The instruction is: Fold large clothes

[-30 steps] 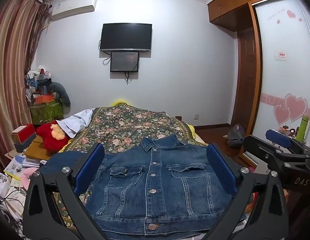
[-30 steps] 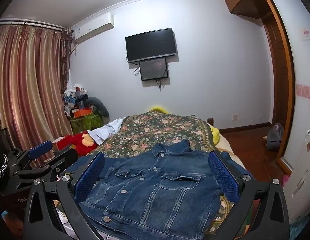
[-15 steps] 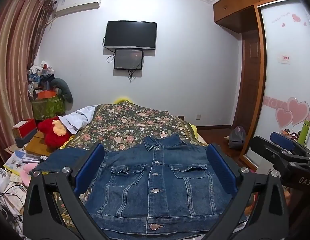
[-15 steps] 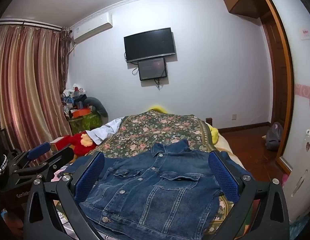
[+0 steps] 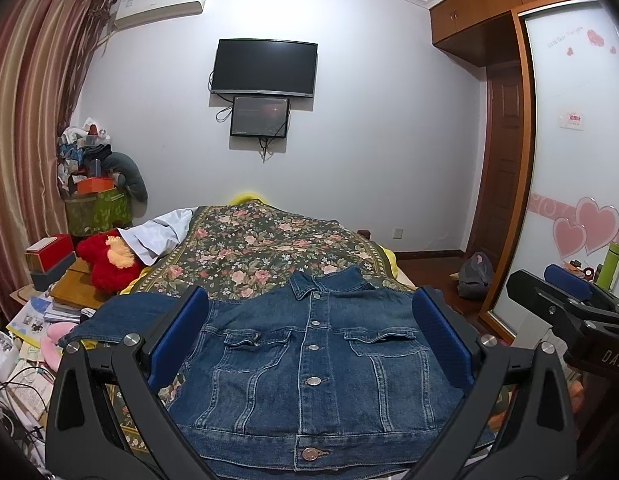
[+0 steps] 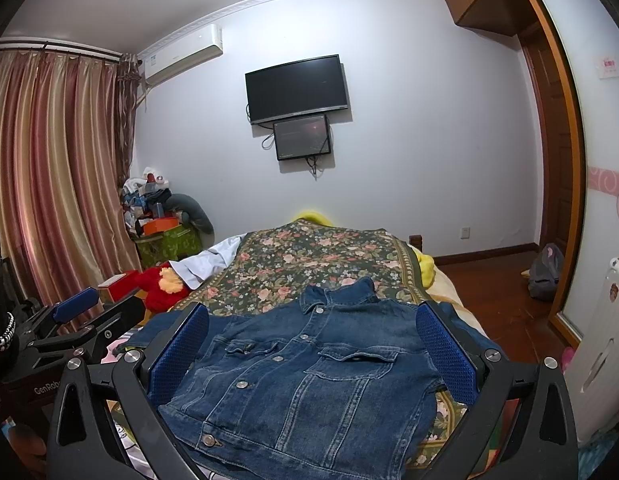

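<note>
Floral bedding point(image 5: 269, 248) covers the bed, and a denim jacket point(image 5: 317, 364) lies front-up at its near end, buttoned, collar pointing toward the far wall with the TV point(image 5: 264, 68). Its long axis runs straight away from both tools. The left gripper point(image 5: 311, 344) and the right gripper point(image 6: 313, 354) hover above the hem, each with its 2 jaws spread wide and pinching nothing. One sleeve stretches out to the left, nearer the left gripper. The other sleeve is barely visible at the right edge, so the left sleeve looks the likelier first grab.
</note>
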Motion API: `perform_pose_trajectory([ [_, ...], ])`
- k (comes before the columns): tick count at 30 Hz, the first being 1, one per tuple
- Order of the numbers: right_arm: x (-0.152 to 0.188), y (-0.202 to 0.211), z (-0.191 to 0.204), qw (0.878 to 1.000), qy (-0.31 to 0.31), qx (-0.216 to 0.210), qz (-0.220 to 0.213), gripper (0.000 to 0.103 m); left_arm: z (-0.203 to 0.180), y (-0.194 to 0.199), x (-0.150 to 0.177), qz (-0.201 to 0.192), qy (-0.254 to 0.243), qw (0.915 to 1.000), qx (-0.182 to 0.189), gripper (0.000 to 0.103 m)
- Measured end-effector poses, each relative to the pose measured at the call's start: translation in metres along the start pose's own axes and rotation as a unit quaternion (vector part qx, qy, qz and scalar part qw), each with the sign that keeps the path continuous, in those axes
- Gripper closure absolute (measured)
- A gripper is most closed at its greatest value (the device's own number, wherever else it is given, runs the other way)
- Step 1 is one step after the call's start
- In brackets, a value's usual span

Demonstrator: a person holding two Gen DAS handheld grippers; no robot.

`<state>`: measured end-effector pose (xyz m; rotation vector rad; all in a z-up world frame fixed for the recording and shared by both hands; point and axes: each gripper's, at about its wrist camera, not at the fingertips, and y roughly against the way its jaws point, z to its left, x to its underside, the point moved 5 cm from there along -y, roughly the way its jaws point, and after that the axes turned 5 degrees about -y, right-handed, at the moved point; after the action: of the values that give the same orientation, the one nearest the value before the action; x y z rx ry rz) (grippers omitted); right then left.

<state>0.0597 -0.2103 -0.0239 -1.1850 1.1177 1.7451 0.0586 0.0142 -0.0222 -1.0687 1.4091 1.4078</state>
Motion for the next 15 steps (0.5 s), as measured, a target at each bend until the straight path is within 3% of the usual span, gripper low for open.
perform_pose_trajectory([
  [15, -0.0015, -0.0022, -0.0078, 1.0, 0.001, 0.001, -0.002, 0.0, 0.0049, -0.0063, 0.001, 0.002, 0.008, 1.0, 0.0, 0.0],
])
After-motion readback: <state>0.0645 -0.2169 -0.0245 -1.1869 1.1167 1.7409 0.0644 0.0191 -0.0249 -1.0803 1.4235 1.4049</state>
